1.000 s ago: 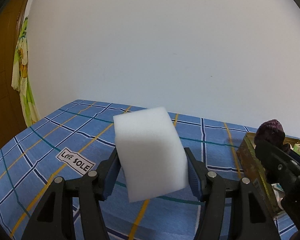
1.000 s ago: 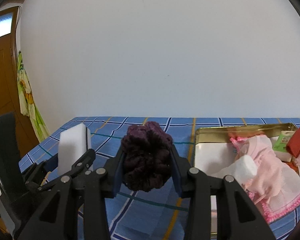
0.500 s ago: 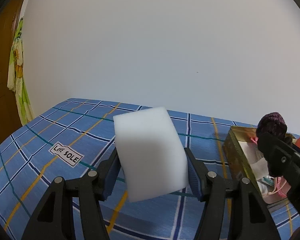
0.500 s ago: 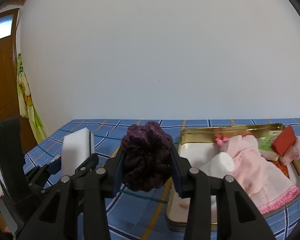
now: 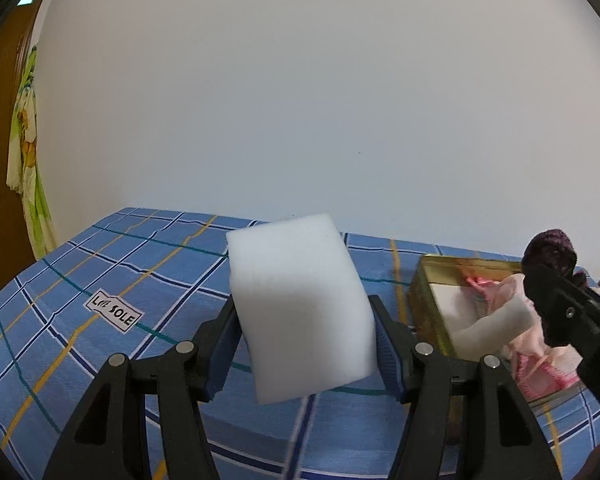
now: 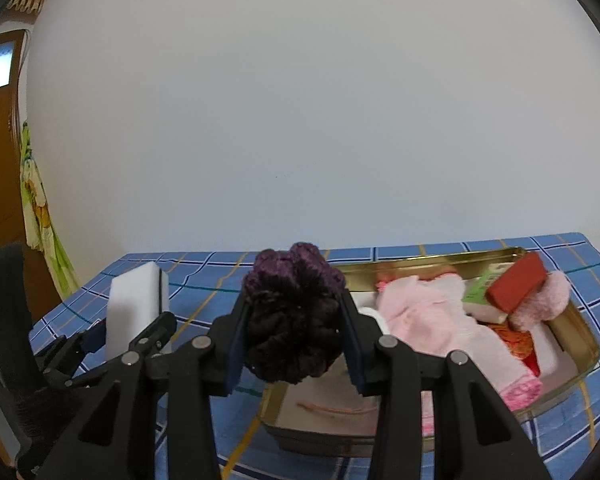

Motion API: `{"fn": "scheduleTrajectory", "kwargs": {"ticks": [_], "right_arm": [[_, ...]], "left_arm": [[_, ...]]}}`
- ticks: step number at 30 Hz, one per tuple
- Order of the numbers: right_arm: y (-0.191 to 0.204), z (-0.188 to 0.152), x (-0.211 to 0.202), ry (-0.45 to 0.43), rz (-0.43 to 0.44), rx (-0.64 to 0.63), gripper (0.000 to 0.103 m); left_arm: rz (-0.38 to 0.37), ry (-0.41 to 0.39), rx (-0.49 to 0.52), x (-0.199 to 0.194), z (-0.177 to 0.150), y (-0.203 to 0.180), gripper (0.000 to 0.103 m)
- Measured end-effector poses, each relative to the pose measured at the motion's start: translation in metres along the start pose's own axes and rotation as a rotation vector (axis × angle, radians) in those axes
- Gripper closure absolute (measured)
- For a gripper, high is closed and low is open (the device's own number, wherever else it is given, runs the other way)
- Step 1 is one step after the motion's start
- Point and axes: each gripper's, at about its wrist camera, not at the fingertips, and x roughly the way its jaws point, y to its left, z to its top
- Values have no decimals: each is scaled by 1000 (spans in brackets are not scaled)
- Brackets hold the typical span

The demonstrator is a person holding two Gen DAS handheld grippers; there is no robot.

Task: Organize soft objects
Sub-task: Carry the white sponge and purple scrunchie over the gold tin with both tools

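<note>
White sponge block (image 5: 300,304) stands upright, tilted, clamped between left gripper (image 5: 304,344).

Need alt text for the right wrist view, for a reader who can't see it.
The right gripper holds a dark purple scrunchie above a blue checked cloth, just left of a gold tin of pink soft items. At far left, the left gripper holds a white sponge.

The purple scrunchie (image 6: 294,314) hides the gold tin's (image 6: 428,261) near-left corner. The pink garment (image 6: 432,320) covers most of the tin floor; the bed's (image 5: 100,280) near edge is cut off.
</note>
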Motion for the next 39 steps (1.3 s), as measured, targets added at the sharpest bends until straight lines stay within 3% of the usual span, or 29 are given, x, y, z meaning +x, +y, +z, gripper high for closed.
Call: {"fn": "scheduleTrajectory", "kwargs": {"ticks": [27, 39], "right_arm": [[-94, 12, -37, -68, -159, 61, 62], [-108, 22, -42, -88, -242, 50, 61]], "left_arm": [[-149, -62, 75, -13, 16, -76, 40], [-207, -49, 107, -9, 14, -105, 40]]}}
